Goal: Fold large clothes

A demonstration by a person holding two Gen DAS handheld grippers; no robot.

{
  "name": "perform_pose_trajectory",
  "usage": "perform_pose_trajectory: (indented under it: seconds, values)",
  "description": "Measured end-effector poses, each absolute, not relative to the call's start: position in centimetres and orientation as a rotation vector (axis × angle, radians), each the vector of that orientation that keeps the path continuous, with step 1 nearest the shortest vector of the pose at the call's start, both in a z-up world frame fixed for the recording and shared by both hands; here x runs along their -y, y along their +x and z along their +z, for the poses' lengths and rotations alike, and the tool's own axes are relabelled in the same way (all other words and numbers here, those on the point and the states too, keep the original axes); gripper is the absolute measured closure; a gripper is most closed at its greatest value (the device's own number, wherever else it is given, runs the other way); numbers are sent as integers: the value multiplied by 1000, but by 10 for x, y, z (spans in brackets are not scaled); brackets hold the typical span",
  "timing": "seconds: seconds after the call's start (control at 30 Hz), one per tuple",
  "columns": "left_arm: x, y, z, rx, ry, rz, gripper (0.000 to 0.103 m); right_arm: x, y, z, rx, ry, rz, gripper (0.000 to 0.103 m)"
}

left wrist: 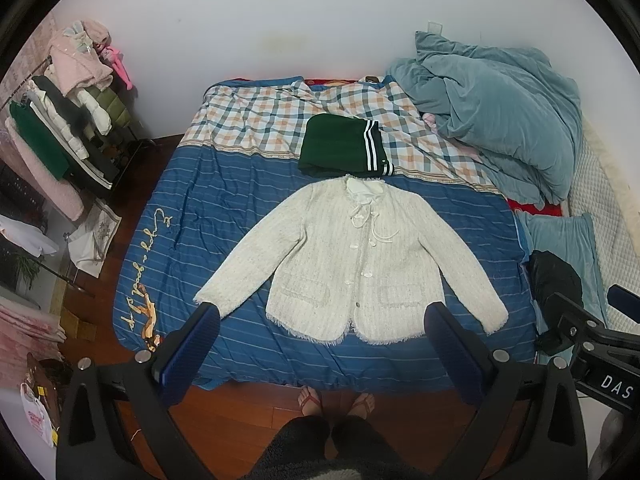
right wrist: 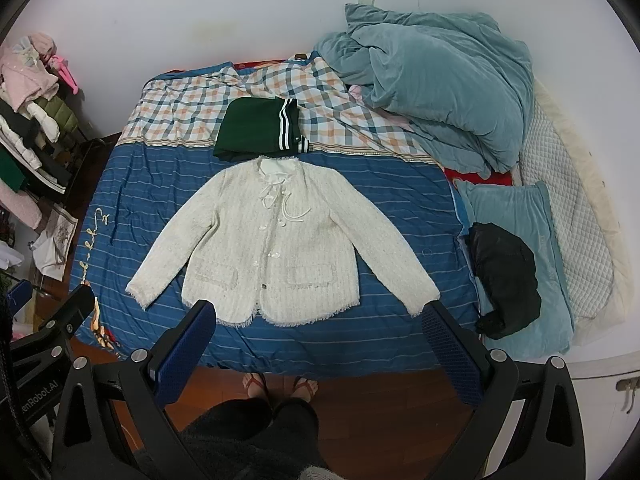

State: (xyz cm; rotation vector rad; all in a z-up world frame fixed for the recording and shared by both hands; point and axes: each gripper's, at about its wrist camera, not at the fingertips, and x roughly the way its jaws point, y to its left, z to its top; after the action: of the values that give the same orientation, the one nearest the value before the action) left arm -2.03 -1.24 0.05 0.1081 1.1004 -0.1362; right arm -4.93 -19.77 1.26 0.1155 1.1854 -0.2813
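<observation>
A cream tweed jacket (left wrist: 352,256) (right wrist: 276,248) lies flat and face up on the blue striped bed cover (left wrist: 192,216) (right wrist: 400,200), with both sleeves spread out to the sides. Just beyond its collar sits a folded dark green garment with white stripes (left wrist: 344,146) (right wrist: 256,130). My left gripper (left wrist: 322,314) hovers open above the jacket's hem, holding nothing. My right gripper (right wrist: 320,310) is open too, also over the hem and empty. Part of the right gripper shows at the right edge of the left wrist view.
A heap of teal bedding (left wrist: 492,120) (right wrist: 436,92) fills the bed's far right. A black item (right wrist: 504,280) rests on a teal pillow (right wrist: 532,216). A loaded clothes rack (left wrist: 68,120) stands left. A person's sandalled feet (left wrist: 336,398) stand on the wooden floor at the bed's foot.
</observation>
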Motion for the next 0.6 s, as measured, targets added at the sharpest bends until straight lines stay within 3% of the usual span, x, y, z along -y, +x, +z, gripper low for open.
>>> perform_pose_trajectory:
  seconds: [0.4, 0.6]
  values:
    - [8, -6, 10, -1089, 105, -137, 0, 194, -43, 18, -1189, 130, -286, 0]
    - [8, 32, -10, -934, 173, -67, 0, 214, -35, 0, -1108, 300, -298, 0]
